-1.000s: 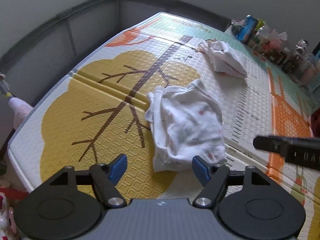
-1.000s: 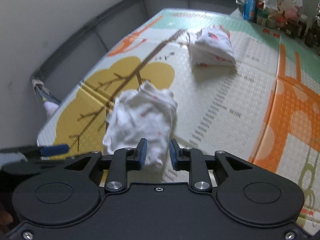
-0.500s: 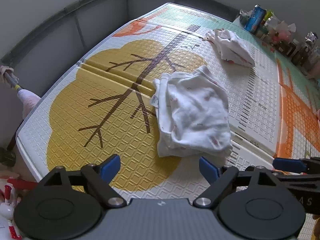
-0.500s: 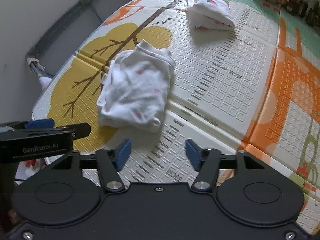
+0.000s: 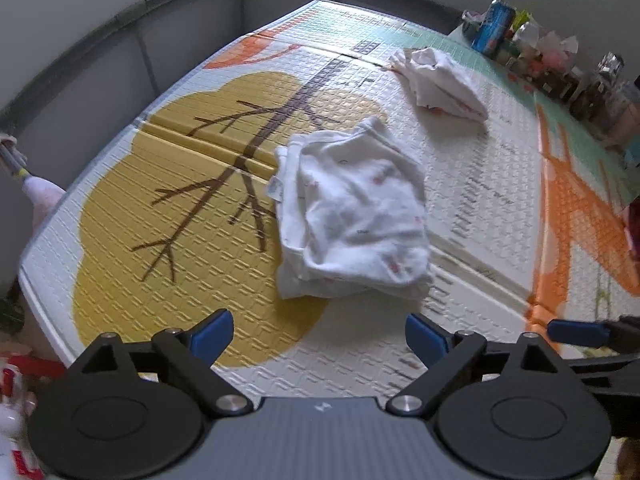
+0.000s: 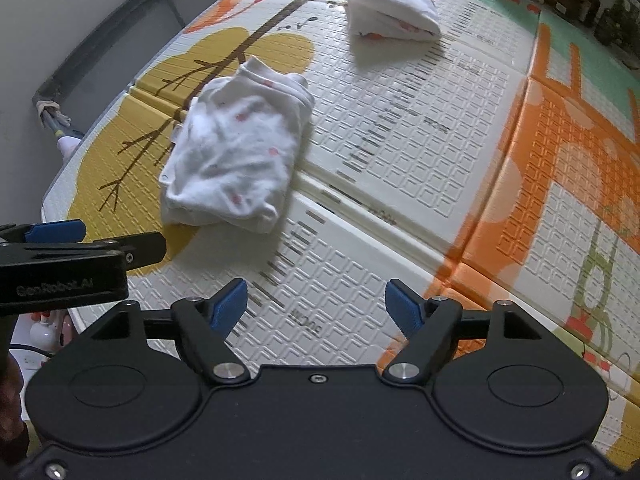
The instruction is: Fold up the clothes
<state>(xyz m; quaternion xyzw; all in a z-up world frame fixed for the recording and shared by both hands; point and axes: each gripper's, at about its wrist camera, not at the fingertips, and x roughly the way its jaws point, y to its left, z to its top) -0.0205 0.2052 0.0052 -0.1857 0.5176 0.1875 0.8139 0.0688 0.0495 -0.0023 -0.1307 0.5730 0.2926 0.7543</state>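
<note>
A white baby garment with small pink prints [image 5: 352, 216] [image 6: 236, 152] lies folded into a rough bundle on the patterned play mat [image 5: 160, 208] [image 6: 440, 160]. A second folded white garment [image 5: 440, 84] [image 6: 392, 8] lies farther back. My left gripper [image 5: 318, 334] hovers just in front of the near bundle, its jaws opening wide, nothing between them. My right gripper [image 6: 316, 306] is over bare mat to the right of the bundle, its jaws opening too and empty. Neither touches cloth.
Cans, bottles and small packages [image 5: 496, 24] crowd the mat's far right edge. A grey padded barrier [image 5: 120, 40] runs along the left and back. The mat's near left corner drops off beside toys [image 5: 12, 392]. A fold seam [image 6: 360, 208] crosses the mat.
My right gripper let go of the bundle, opened wide and drew back to the right. The left gripper opened a little further and pulled back. The bundle now rests flat on the mat.
</note>
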